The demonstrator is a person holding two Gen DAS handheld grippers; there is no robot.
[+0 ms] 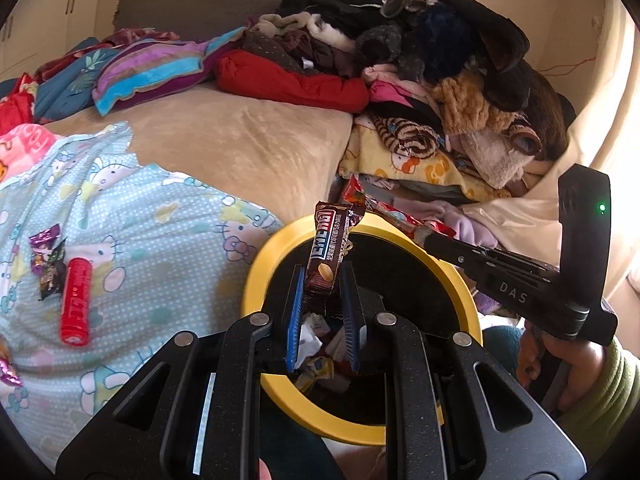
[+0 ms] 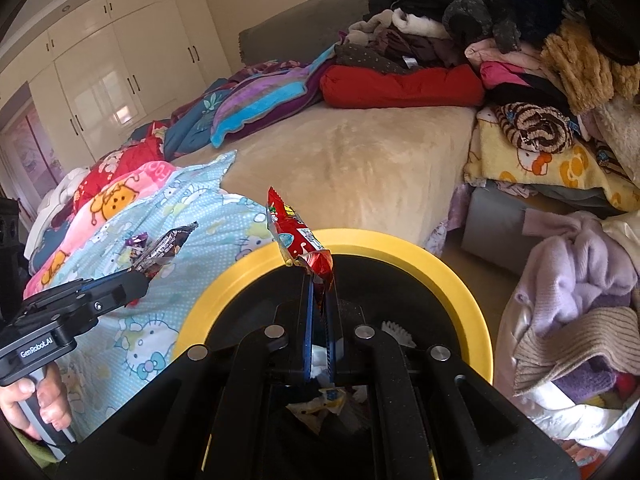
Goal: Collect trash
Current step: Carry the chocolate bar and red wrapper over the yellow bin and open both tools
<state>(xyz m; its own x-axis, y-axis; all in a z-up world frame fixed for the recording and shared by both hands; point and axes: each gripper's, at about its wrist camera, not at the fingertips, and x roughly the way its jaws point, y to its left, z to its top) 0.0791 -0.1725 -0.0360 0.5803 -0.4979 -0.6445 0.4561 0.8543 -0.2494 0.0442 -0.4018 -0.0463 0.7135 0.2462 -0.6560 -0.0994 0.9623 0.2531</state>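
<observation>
My left gripper (image 1: 322, 280) is shut on a brown snack wrapper (image 1: 330, 248) and holds it upright over the yellow-rimmed bin (image 1: 256, 268). My right gripper (image 2: 319, 280) is shut on a red snack wrapper (image 2: 298, 240) above the same bin (image 2: 460, 276). Crumpled trash (image 1: 316, 360) lies inside the bin. A red tube wrapper (image 1: 76, 300) and small dark candy wrappers (image 1: 48, 260) lie on the light blue Hello Kitty quilt (image 1: 140, 220) at the left. The right gripper with its red wrapper also shows in the left wrist view (image 1: 400, 216).
A beige bed surface (image 1: 240, 136) lies beyond the bin. A heap of clothes (image 1: 440, 60) fills the back right. Folded blankets (image 1: 152, 64) lie at the back left. White wardrobes (image 2: 120, 60) stand behind the bed. More laundry (image 2: 580, 280) is piled right of the bin.
</observation>
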